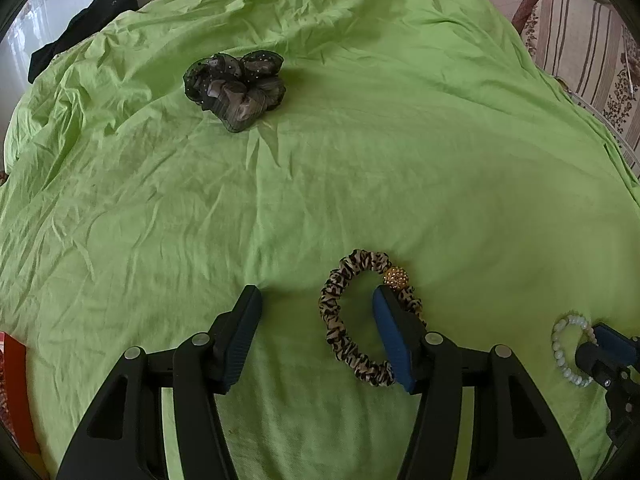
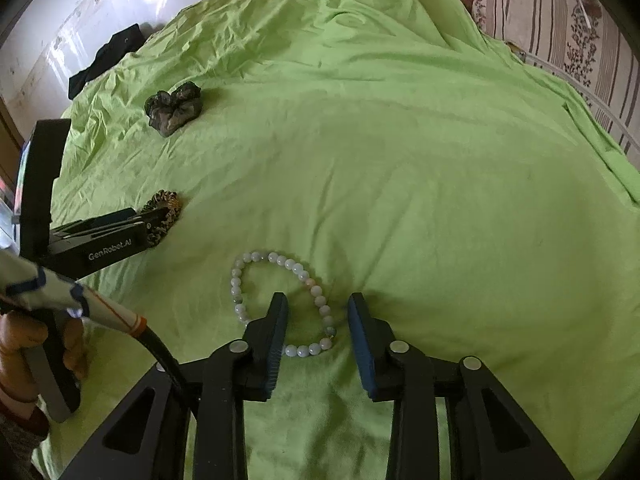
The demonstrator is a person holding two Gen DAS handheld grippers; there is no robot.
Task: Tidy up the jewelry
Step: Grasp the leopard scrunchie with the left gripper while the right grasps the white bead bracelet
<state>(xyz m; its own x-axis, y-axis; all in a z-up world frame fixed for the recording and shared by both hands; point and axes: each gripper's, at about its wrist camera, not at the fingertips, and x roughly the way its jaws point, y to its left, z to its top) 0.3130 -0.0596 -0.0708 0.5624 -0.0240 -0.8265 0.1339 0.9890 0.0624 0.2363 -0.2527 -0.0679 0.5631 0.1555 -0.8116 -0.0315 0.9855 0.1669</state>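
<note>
The pale bead bracelet [image 2: 282, 304] is lying on the green bed sheet [image 2: 420, 160], and I am straddling its near right arc with my right tool [image 2: 318, 306], fingers standing wide, one inside the loop. To lift cleanly I should be closing on the beads, not the cloth. Beside it, my left tool [image 1: 316, 300], also wide, is reaching over the leopard scrunchie [image 1: 352, 320]. The dark scrunchie [image 1: 236, 88] is lying well apart, farther up.
</note>
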